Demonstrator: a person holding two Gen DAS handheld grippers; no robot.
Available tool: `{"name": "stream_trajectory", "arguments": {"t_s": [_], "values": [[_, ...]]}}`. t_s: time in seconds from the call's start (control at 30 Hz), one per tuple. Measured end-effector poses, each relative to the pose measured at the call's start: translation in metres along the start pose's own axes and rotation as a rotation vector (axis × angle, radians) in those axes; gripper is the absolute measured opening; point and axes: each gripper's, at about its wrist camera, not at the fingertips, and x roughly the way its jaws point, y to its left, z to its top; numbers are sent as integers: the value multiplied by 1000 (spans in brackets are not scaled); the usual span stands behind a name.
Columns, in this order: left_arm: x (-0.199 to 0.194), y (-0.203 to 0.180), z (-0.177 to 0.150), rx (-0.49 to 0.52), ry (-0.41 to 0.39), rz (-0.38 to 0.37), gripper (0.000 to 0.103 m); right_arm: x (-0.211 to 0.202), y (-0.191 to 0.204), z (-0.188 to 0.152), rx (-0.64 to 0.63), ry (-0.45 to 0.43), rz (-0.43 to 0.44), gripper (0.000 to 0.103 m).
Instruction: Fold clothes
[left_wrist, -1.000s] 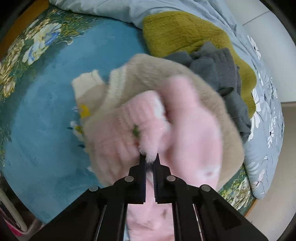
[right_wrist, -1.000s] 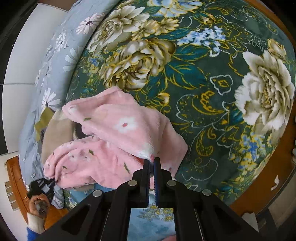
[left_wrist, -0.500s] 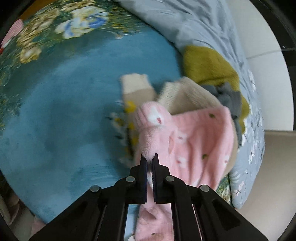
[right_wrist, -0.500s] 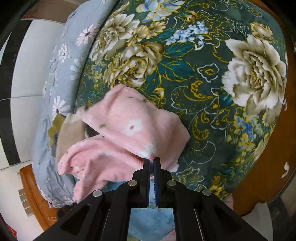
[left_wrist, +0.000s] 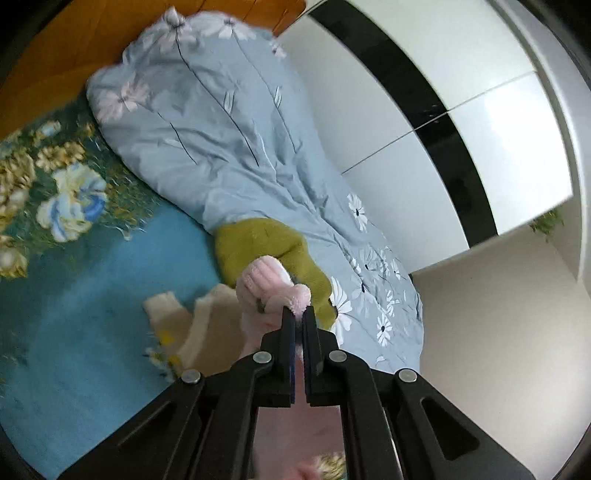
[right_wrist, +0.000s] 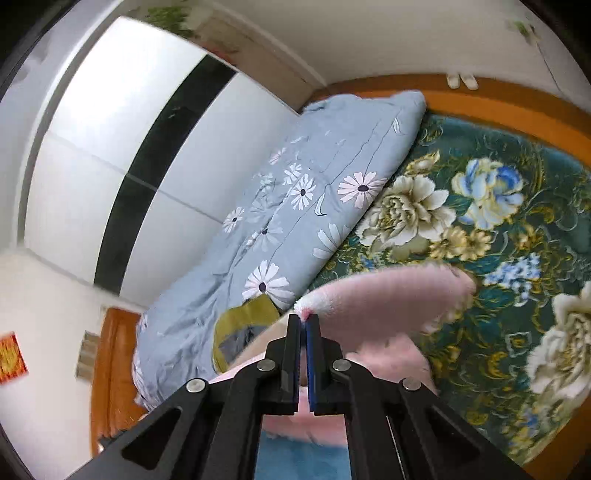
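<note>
The bed (left_wrist: 85, 332), with its blue-and-green peony blanket, gives me a wide bare stretch to the left in the left wrist view, enough room, I judge, to spread a garment flat. A rolled pale-blue daisy quilt (left_wrist: 229, 147) lies along the far side against the white wardrobe (left_wrist: 424, 177), so that edge is closed off. Beside the quilt a mustard knit (left_wrist: 258, 243) and a cream sweater (left_wrist: 207, 325) sit unfolded; those are left to do. My left tongs (left_wrist: 298, 314) are clamped on a corner of the pink fleece garment (left_wrist: 266, 284), my right tongs (right_wrist: 303, 320) on another corner of it. It hangs between them above the bed, not yet folded, so I reckon the task is barely begun.
</note>
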Motion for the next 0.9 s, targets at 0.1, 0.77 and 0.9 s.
{"name": "stream_trajectory", "arguments": {"t_s": [0.1, 0.77, 0.9], "values": [[-13, 49, -51, 76, 37, 179, 3, 11, -48, -55, 54, 90, -95, 3], [3, 261, -134, -296, 230, 721, 4, 109, -178, -187, 248, 383, -530, 46], [8, 284, -122, -187, 289, 881, 4, 95, -158, -176, 138, 353, -539, 60]]}}
